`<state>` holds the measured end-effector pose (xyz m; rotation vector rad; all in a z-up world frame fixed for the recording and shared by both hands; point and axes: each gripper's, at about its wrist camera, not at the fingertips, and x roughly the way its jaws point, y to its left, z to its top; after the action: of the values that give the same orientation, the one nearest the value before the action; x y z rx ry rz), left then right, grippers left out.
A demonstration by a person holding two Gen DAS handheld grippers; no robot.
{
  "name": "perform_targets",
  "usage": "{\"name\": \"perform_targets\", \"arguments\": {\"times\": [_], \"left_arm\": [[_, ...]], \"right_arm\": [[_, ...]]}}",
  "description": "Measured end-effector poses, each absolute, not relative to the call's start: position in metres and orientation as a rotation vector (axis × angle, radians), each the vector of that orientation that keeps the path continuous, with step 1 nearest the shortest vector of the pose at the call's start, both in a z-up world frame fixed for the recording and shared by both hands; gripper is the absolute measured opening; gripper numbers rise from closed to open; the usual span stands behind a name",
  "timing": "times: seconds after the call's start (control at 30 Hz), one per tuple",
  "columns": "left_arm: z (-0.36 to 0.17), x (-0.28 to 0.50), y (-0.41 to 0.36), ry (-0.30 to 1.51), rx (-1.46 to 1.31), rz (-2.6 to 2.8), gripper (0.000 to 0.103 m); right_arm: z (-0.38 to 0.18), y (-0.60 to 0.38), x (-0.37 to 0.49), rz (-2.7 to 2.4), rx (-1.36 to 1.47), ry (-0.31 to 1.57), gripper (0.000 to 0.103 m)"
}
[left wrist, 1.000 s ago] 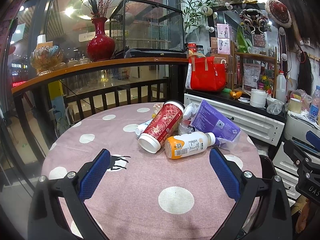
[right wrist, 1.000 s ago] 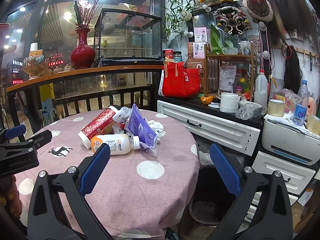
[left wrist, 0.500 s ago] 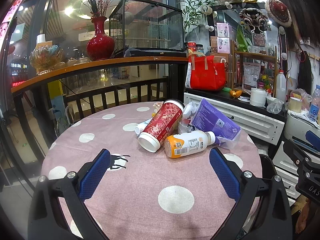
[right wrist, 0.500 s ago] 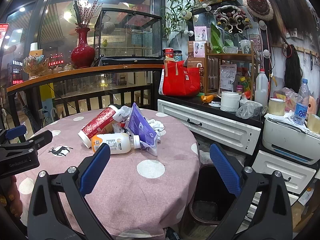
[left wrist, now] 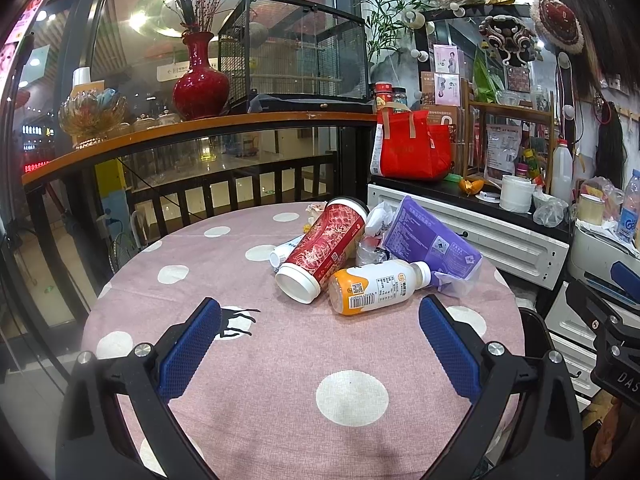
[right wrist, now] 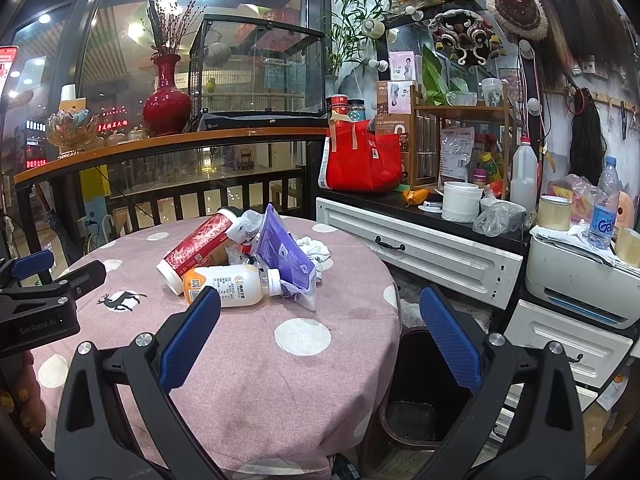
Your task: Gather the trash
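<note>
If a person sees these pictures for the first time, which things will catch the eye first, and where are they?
First comes the heap of trash in the middle of the round pink table: a red cup lying on its side, an orange-and-white bottle in front of it, and a purple pouch to the right. Next, the red vase on the wooden ledge behind, and the dark bin on the floor right of the table.

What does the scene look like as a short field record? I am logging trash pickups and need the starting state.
surface: round table with pink dotted cloth
trash pile: red cup on its side, orange-and-white bottle on its side, purple pouch, crumpled white paper
bin: dark bin on the floor beside the table
left tongs: open, holding nothing
right tongs: open, holding nothing
</note>
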<state>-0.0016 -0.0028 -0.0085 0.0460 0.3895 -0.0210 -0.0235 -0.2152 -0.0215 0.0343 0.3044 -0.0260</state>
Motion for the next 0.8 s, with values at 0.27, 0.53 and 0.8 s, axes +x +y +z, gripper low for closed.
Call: {"name": "perform_targets", "arguments": {"times": [0.27, 0.53, 0.8], "left_arm": [[-0.01, -0.001, -0.003, 0.392, 0.045, -0.021, 0.098], [-0.012, -0.001, -0.003, 0.395, 0.043, -0.024, 0.098], [-0.019, 0.001, -0.003, 0.407, 0.042, -0.025, 0.098]], "right_arm": [[-0.021, -0.215, -0.024, -0.025, 0.033, 0.306, 0.098], [-0.022, -0.215, -0.023, -0.024, 0.034, 0.309, 0.098], [-0.024, -0.214, -0.021, -0.022, 0.034, 0.317, 0.098]]}}
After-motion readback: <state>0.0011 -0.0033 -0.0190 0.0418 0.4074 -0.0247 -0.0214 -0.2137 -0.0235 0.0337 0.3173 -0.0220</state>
